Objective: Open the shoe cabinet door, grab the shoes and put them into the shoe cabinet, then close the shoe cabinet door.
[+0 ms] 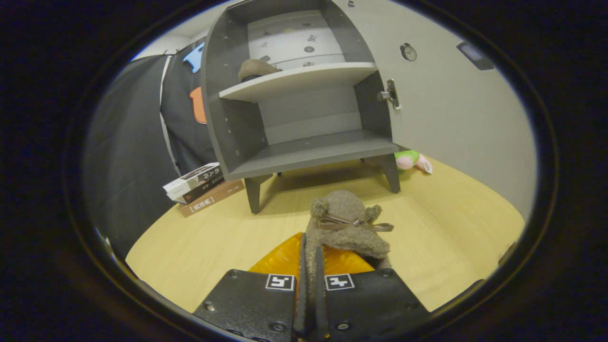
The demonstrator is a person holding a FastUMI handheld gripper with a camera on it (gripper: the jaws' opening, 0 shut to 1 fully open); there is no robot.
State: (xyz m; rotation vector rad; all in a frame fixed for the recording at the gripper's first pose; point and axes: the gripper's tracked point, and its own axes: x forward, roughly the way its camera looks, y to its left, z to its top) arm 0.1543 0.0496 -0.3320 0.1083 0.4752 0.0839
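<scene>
The cabinet (304, 109) stood open, one shoe (256, 69) already on its upper shelf. The gripper (308, 266) was clamped on the second shoe (344, 223), in front of the cabinet; stowing it and closing the door (451, 118) remained.

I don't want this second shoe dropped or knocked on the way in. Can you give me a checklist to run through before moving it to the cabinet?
1. Grip: gripper shut on the fuzzy brown slipper with ribbon bow, both fingers pressing its heel: ok.
2. White cabinet door swung open: ok.
3. Lower shelf of the grey shoe cabinet bare: ok.
4. Upper shelf already holds the other brown slipper: ok.
5. Wooden floor ahead; stacked books and pink-green plush toy lie aside: ok.
6. Grip firmness: cannot tell.
</scene>
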